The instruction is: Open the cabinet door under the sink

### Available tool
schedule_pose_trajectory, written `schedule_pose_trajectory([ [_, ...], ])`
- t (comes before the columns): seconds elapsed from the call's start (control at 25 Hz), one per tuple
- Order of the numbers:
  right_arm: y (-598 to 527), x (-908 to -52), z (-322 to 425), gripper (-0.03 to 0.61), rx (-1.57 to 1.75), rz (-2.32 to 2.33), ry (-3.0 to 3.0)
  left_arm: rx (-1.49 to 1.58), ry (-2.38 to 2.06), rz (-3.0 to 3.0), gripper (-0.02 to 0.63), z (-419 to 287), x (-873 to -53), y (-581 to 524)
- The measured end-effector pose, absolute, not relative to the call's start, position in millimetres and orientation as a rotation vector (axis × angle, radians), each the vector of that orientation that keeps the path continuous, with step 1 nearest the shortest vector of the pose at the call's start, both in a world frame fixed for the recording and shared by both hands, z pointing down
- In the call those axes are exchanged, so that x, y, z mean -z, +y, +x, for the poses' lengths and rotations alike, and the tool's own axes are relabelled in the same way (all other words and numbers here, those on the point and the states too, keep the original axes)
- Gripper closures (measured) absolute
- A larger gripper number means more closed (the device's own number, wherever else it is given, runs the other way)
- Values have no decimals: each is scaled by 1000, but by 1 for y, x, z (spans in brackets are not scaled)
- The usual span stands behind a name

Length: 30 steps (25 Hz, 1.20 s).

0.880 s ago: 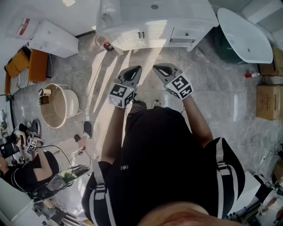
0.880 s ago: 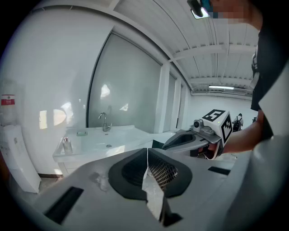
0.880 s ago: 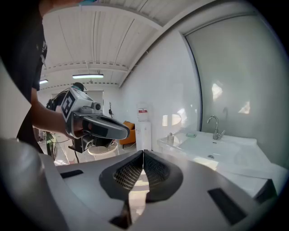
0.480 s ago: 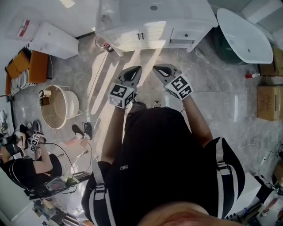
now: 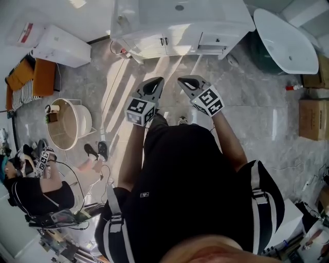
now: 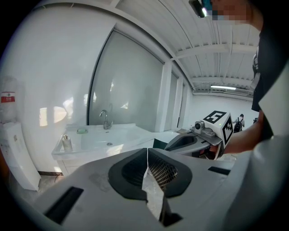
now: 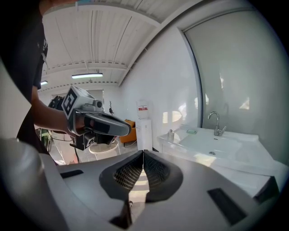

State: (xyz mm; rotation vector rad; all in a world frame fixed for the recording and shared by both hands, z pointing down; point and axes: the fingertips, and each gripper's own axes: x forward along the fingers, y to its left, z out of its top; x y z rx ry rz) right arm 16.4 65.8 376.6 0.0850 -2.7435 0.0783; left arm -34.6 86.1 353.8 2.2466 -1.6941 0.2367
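Facing shut cabinet door (image 5: 176,41) under sink (image 5: 198,15), at top of head view, person holds left gripper (image 5: 156,81) and right gripper (image 5: 185,80) side by side, well apart from door, both clenched on nothing. Sunlit floor (image 5: 169,67) lies between. Bathtub (image 5: 285,41) at right; round tub (image 5: 85,119) and seated person (image 5: 36,198) at left.

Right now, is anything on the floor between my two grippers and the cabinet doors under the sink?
Nothing visible does. Only bare sunlit floor lies between the left gripper, the right gripper and the cabinet doors below the sink. Both grippers are shut and empty, held well short of the doors.
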Motion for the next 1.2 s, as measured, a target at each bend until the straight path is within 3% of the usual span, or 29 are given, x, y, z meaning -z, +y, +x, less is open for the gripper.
schedule_pose_trajectory([
  [1.2, -6, -422, -118, 518, -252, 498, -2584, -279, -1260, 2388, 597, -175, -403, 10],
])
